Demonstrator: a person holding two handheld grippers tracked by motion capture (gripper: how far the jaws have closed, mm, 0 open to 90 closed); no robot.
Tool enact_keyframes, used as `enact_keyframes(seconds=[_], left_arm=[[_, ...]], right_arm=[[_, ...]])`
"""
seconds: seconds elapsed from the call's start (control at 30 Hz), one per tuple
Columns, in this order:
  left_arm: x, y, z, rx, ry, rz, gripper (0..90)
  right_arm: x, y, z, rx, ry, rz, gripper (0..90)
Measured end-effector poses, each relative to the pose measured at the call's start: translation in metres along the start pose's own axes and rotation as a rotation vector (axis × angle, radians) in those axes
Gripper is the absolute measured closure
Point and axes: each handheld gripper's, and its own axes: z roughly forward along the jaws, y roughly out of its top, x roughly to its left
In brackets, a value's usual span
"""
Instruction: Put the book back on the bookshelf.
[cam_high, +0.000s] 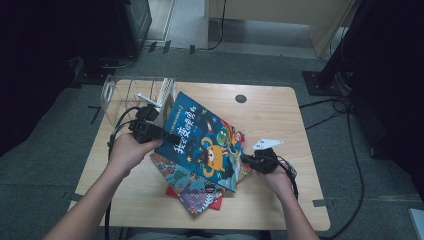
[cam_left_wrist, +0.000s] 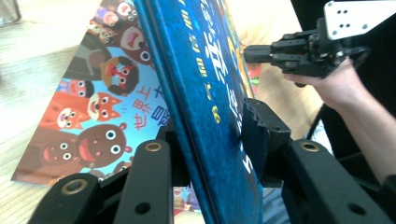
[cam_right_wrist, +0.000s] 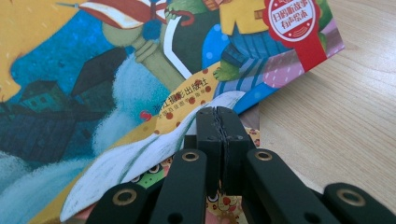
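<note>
A large blue picture book (cam_high: 202, 142) is tilted up off a stack of other picture books (cam_high: 192, 187) on the wooden table (cam_high: 280, 115). My left gripper (cam_high: 167, 137) is shut on the blue book's left edge. In the left gripper view the blue book (cam_left_wrist: 196, 84) stands edge-on in my left gripper (cam_left_wrist: 210, 135), with both pads on it. My right gripper (cam_high: 245, 159) is shut, its tips at the blue book's right edge, and the right gripper (cam_left_wrist: 250, 52) meets that edge. In the right gripper view the shut right gripper (cam_right_wrist: 219, 114) rests over a book with a red round seal (cam_right_wrist: 289, 18).
A clear plastic stand (cam_high: 120, 95) with a white rack (cam_high: 165, 92) sits at the table's far left corner. A book with cartoon animals (cam_left_wrist: 93, 107) lies flat under the raised one. Bare wood (cam_right_wrist: 336, 107) lies to the right of the stack. Cables trail on the floor.
</note>
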Motion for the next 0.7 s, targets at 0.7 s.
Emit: enact_keyframes(seconds=[0.7], left_arm=[[-0.040, 0.050, -0.015, 0.104, -0.020, 0.059, 79.8]], right_arm=[[0.002, 0.003, 0.002, -0.001, 0.005, -0.034, 78.4]])
